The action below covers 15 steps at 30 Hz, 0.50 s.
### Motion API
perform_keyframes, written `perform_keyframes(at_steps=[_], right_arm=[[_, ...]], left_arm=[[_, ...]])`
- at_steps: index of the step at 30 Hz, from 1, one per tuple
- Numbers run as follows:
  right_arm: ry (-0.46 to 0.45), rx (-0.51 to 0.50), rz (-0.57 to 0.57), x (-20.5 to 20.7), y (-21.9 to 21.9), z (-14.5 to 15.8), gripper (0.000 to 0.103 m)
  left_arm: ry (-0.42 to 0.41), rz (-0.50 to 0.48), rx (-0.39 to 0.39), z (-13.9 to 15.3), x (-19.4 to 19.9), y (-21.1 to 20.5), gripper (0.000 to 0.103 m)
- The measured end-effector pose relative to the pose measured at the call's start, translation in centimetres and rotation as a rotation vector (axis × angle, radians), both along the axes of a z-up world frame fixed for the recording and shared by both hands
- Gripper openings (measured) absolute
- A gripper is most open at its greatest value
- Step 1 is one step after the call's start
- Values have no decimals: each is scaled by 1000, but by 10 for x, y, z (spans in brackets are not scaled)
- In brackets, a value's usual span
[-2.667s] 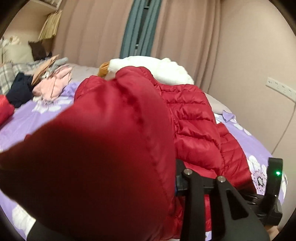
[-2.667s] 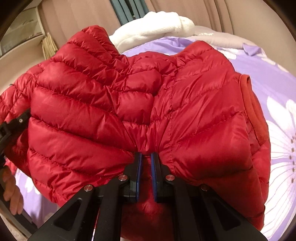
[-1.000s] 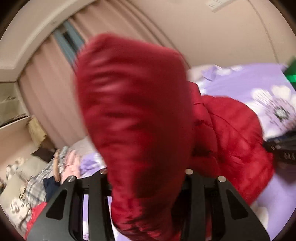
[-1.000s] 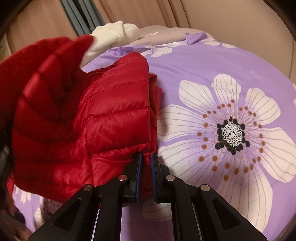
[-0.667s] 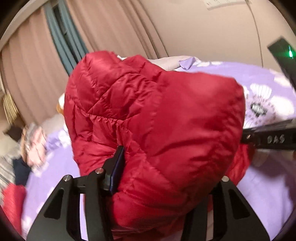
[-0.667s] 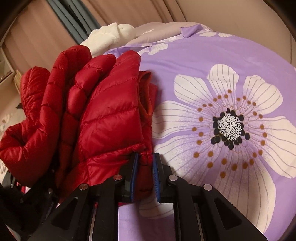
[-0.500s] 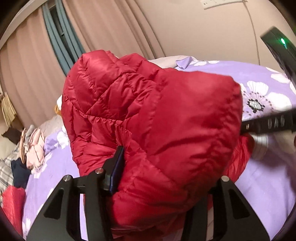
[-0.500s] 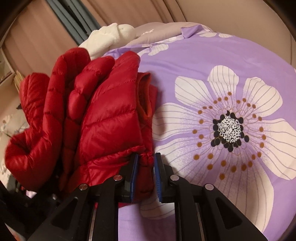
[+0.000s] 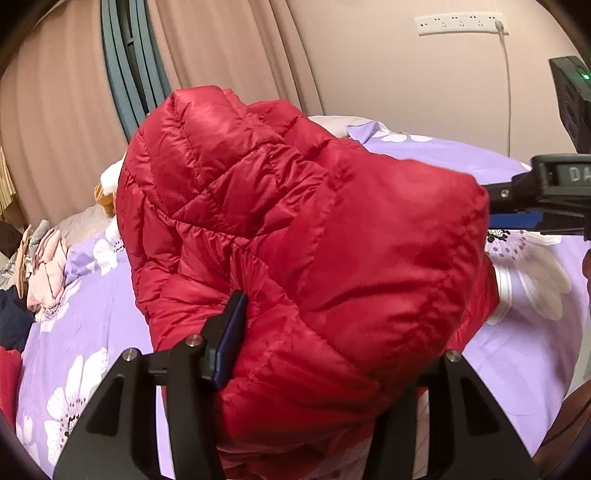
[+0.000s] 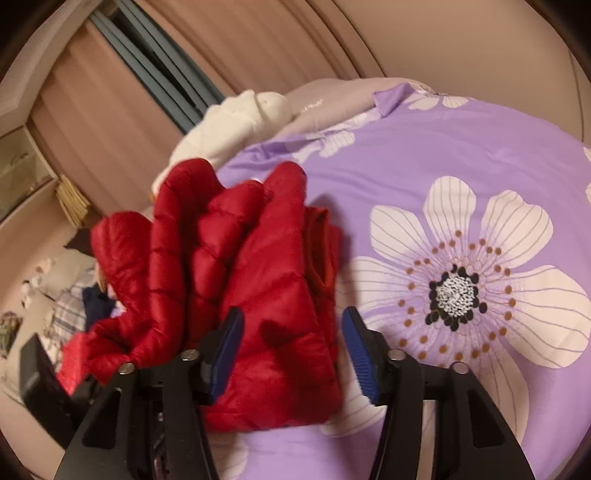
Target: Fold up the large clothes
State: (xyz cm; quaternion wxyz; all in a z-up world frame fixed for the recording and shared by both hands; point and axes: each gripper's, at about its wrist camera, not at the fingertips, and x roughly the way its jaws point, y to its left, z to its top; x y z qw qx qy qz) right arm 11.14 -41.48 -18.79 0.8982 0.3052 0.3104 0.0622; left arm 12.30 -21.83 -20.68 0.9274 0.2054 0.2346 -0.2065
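Note:
A red quilted down jacket (image 9: 303, 258) lies bunched on the purple flowered bedspread (image 10: 461, 155). In the left wrist view it fills the middle and sits between my left gripper's (image 9: 325, 354) wide-open jaws, hiding the right finger; only the left blue pad (image 9: 231, 343) shows. In the right wrist view the jacket (image 10: 258, 280) lies folded in a heap at the left. My right gripper (image 10: 291, 350) is open, its blue pads either side of the jacket's near edge. The right gripper also shows at the right of the left wrist view (image 9: 535, 199).
A white fluffy blanket (image 10: 236, 122) lies at the head of the bed by the curtains. A pile of other clothes (image 9: 40, 258) sits at the far left of the bed. A wall socket strip (image 9: 458, 24) and cable are on the beige wall.
My right gripper was shut on the jacket's edge and has now opened, letting it go. The left gripper stays open around the jacket, which has settled lower on the bed.

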Motion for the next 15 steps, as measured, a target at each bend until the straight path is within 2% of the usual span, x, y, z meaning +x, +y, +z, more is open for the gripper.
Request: perform_keyframes(at_steps=[6, 15], right_arm=[[44, -20, 11, 9, 5, -9, 61], [52, -55, 28, 18, 9, -8, 61]], left_arm=[[28, 23, -22, 0, 3, -2, 48], [76, 23, -73, 1, 10, 7, 48]])
